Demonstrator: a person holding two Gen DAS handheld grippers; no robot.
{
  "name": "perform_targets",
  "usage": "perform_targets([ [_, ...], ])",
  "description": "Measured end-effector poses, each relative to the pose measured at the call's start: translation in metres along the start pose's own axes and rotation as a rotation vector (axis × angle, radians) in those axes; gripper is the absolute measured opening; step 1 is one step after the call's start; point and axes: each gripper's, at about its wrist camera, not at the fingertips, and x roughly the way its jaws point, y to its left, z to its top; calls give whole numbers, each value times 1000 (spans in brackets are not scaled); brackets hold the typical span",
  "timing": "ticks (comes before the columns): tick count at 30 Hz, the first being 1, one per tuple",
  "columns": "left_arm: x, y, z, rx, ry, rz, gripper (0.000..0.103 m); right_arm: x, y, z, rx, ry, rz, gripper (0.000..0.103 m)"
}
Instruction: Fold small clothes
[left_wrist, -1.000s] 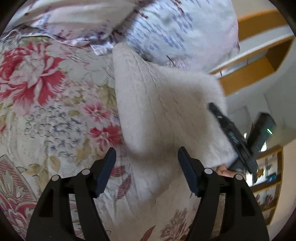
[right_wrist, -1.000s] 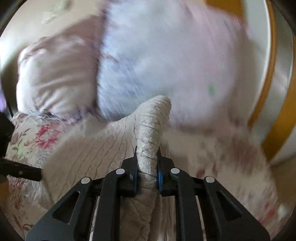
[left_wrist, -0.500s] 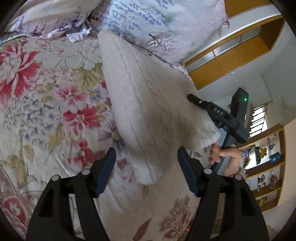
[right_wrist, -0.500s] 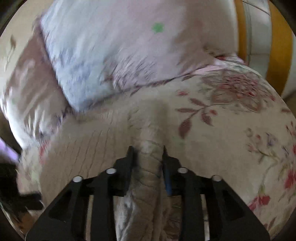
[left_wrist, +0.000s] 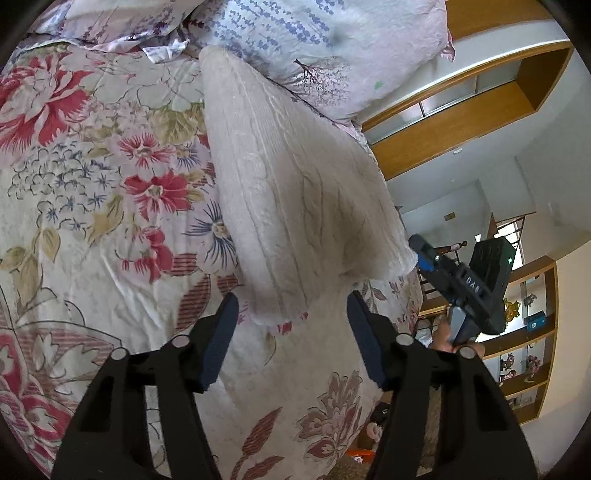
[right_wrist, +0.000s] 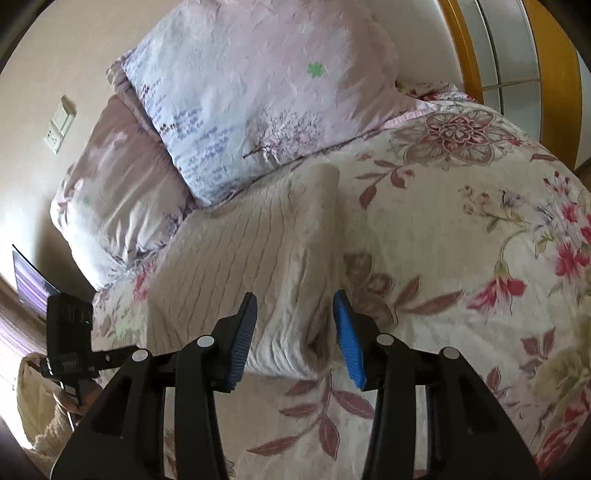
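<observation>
A cream knitted garment (left_wrist: 291, 192) lies folded on the flowered bedspread (left_wrist: 110, 221), reaching from the pillows toward me. My left gripper (left_wrist: 291, 332) is open and empty, just short of the garment's near edge. The right gripper (left_wrist: 424, 258) shows at that view's right, beside the garment's right corner. In the right wrist view the same garment (right_wrist: 236, 258) lies flat with a raised fold along its right side. My right gripper (right_wrist: 295, 332) is open with the garment's near edge between its jaws, not gripped. The left gripper (right_wrist: 74, 354) shows at far left.
Two pale printed pillows (right_wrist: 258, 92) lie at the head of the bed, touching the garment's far end. A wooden wardrobe frame (left_wrist: 461, 122) and shelves (left_wrist: 532, 332) stand beyond the bed's right side. The bedspread (right_wrist: 461, 258) stretches to the right.
My right gripper was shut on the garment's fold and has opened, letting it drop onto the bed. The garment now lies lower and flatter. My left gripper stayed open.
</observation>
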Motion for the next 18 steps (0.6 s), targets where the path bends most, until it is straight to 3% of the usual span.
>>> perform_targets([
  [2, 2, 1, -1, -9, -7, 7, 47, 4, -1, -4, -6, 9, -6, 43],
  [4, 5, 3, 1, -19, -11, 14, 35, 11, -1, -6, -17, 24, 0, 19],
  [6, 8, 4, 2, -22, -11, 23, 18, 10, 6, -8, -51, 3, -27, 12],
  [11, -3, 4, -1, 11, -33, -1, 14, -26, 18, -2, -96, -153, -55, 10],
  [16, 1, 4, -10, 43, -11, 41, 13, 5, 1, -17, -100, -21, -203, 10],
  [18, 8, 5, -7, 44, -1, 54, 13, 18, -10, -24, -69, 6, -219, 10],
])
